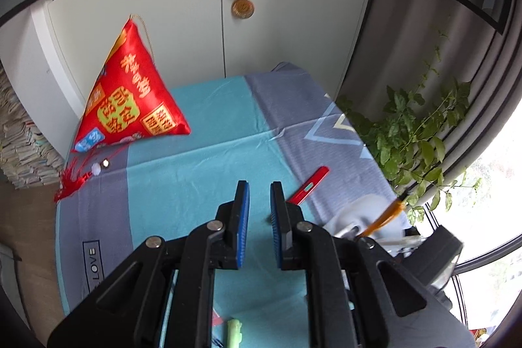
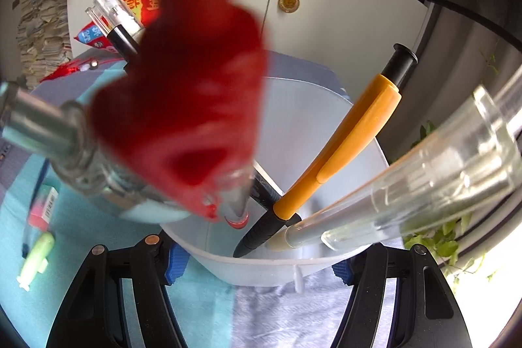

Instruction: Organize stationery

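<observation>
Right wrist view shows the right gripper (image 2: 257, 269) clamping the white pen cup (image 2: 293, 263) holding several pens, while the left gripper (image 1: 260, 211), nearly closed and empty, must next widen for the red pen (image 1: 310, 185) on the cloth.

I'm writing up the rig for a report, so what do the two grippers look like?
Both match. The left gripper has black plastic linkage arms joined by round silver rivets, and flat black jaws faced with ribbed blue pads. The right gripper shows the same black arms, coppery and silver rivets, and blue pads.
</observation>
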Tool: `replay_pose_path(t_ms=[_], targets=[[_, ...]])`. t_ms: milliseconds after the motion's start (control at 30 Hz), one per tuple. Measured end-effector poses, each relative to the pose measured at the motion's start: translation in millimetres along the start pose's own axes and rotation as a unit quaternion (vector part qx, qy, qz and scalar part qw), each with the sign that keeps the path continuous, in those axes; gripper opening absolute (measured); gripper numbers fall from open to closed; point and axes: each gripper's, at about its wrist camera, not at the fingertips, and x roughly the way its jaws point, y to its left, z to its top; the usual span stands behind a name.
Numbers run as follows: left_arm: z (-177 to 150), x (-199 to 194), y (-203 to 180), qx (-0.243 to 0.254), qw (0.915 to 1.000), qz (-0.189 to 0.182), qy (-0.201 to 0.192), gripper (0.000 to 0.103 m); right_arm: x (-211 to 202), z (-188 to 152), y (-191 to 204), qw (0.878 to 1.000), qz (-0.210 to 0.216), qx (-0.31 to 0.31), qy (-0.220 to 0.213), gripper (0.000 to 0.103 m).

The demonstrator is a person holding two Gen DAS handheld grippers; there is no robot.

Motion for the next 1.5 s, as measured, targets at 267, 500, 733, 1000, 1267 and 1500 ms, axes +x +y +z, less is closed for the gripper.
replay_pose_path(t_ms=[267,500,733,1000,1267,1500], targets=[[-22.4,42.7,0.9,0.005,0.9979,-0.027,0.059,0.011,-7.3,-19.5,-34.2,0.999,-0.033,0.008,0.008,0.070],[-32.6,91.0,1.4,-0.019,0.9931,-0.060,0.099,0.031,-10.3,-27.2,-53.4,0.998,-0.050,0.022,0.016,0.070],[-26.6,104.5,-16.4,0.014,0.9939,-0.065,0.088,0.032,-8.1,-24.0,-51.2,0.998,-0.050,0.023,0.018,0.070],[-27.4,124.6,-35.7,0.071,0.9911,-0.054,0.099,0.030,-10.0,-26.9,-51.8,0.998,-0.050,0.025,0.019,0.070],[-40.1,115.7,-17.3,0.031,0.9890,-0.083,0.118,0.011,-10.5,-26.5,-49.4,0.998,-0.050,0.025,0.019,0.070],[-38.6,50.1,-3.1,0.018,0.9933,-0.102,0.052,0.010,-10.4,-26.6,-49.8,0.998,-0.050,0.025,0.019,0.070]])
